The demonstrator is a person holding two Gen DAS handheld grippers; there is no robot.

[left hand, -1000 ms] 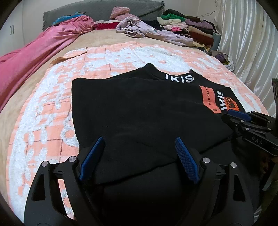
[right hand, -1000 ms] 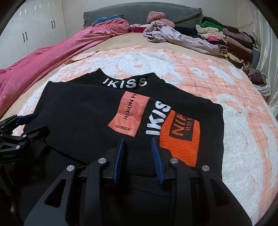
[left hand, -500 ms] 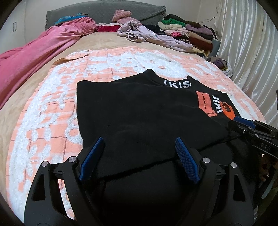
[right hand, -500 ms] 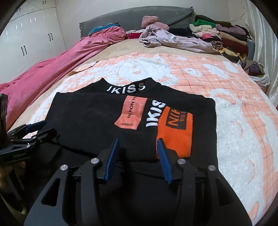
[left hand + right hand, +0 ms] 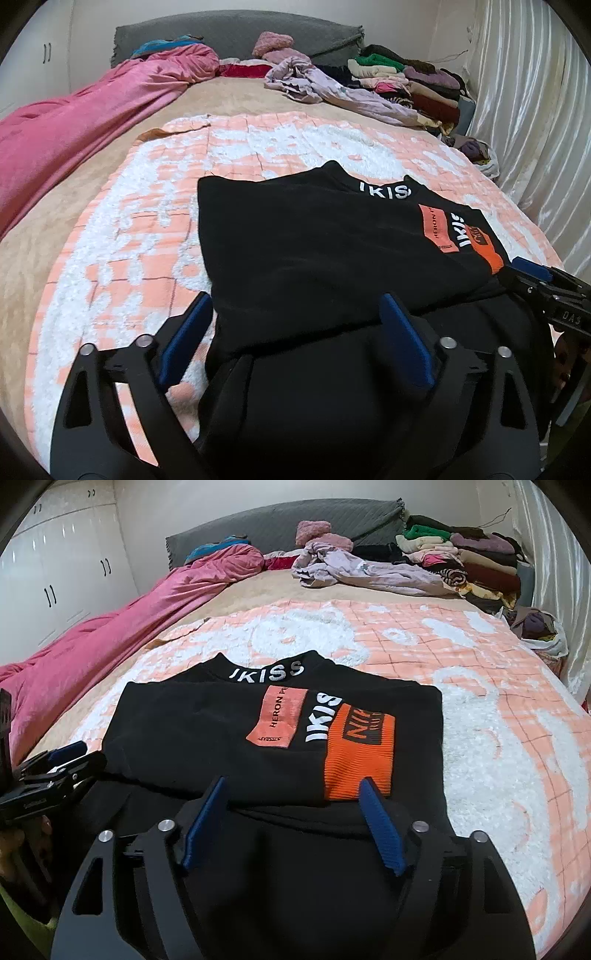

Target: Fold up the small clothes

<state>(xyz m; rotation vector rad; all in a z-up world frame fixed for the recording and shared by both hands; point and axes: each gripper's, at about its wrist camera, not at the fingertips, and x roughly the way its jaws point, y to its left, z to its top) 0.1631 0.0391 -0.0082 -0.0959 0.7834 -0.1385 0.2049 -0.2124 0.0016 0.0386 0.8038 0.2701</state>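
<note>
- The left gripper (image 5: 295, 332) hangs over the near edge of the black top (image 5: 314, 251), jaws opening and already spread wide, blue pads (image 5: 404, 341) clear of the cloth.
- The folded edge of the top runs across between those pads, but nothing presses on it; no grip there.
- Over to the right gripper (image 5: 291, 821): its jaws are opening too, pads (image 5: 380, 830) apart, and the folded hem lies loose in the gap.
- The top (image 5: 221, 734) lies flat just ahead of both grippers on the orange-and-white blanket (image 5: 480, 709), folded over on itself, collar at the far side.
- White lettering shows on the collar, and from the right gripper the orange patch (image 5: 358, 753) sits just beyond its right pad.
- From the left wrist view, the right gripper (image 5: 543, 288) peeks in at the right edge, beside the top's orange corner.
- From the right wrist view, the left gripper (image 5: 51, 771) shows at the left edge, close to the top's left side.
- Far ahead of both, a lilac garment (image 5: 369, 570) lies crumpled, with a stack of folded clothes (image 5: 472, 554) to its right.
- A pink quilt (image 5: 85, 118) stretches away to the left of the left gripper, alongside the blanket.
- The bed (image 5: 229, 96) carries everything, with a grey headboard (image 5: 240, 33) at the far end.
</note>
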